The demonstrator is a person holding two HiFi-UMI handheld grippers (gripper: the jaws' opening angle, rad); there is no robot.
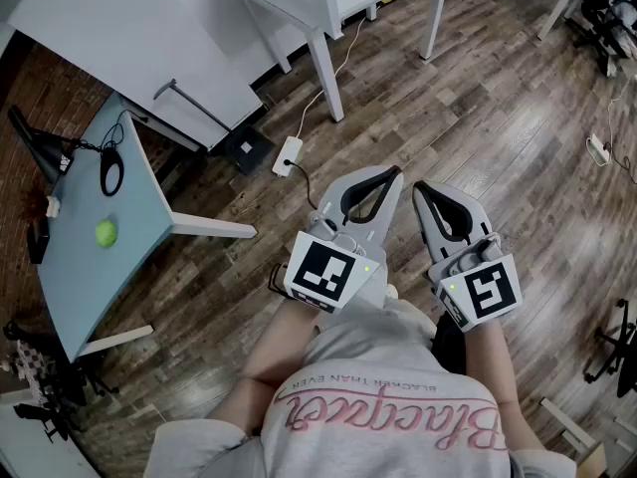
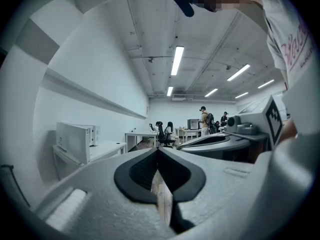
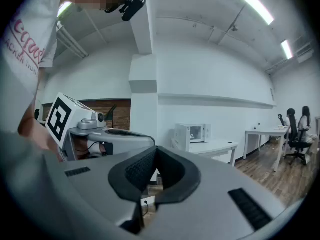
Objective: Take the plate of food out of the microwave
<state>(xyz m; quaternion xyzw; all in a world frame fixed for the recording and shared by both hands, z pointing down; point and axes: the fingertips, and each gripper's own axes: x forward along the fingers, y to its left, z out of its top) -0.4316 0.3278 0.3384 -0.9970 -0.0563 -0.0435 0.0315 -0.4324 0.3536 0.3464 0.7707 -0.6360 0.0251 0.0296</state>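
1. The person's shirt [image 1: 388, 406] fills the bottom of the head view and cuts off both forearms.
2. The left gripper [image 2: 158, 149] and the right gripper [image 3: 156, 148] sit level, side by side, each with its jaws pressed together on nothing.
3. Below them is a wood-plank floor [image 1: 498, 118] with a power strip [image 1: 288, 154]. At left, a pale blue table [image 1: 129, 217] carries a round green object [image 1: 106, 233].
4. The white microwave [image 3: 191, 132] stands on a white desk [image 3: 220, 146], well apart from both grippers. It is too small to show the plate of food inside.
5. Far off, tiny people [image 2: 165, 131] sit at desks under ceiling strip lights [image 2: 176, 60].
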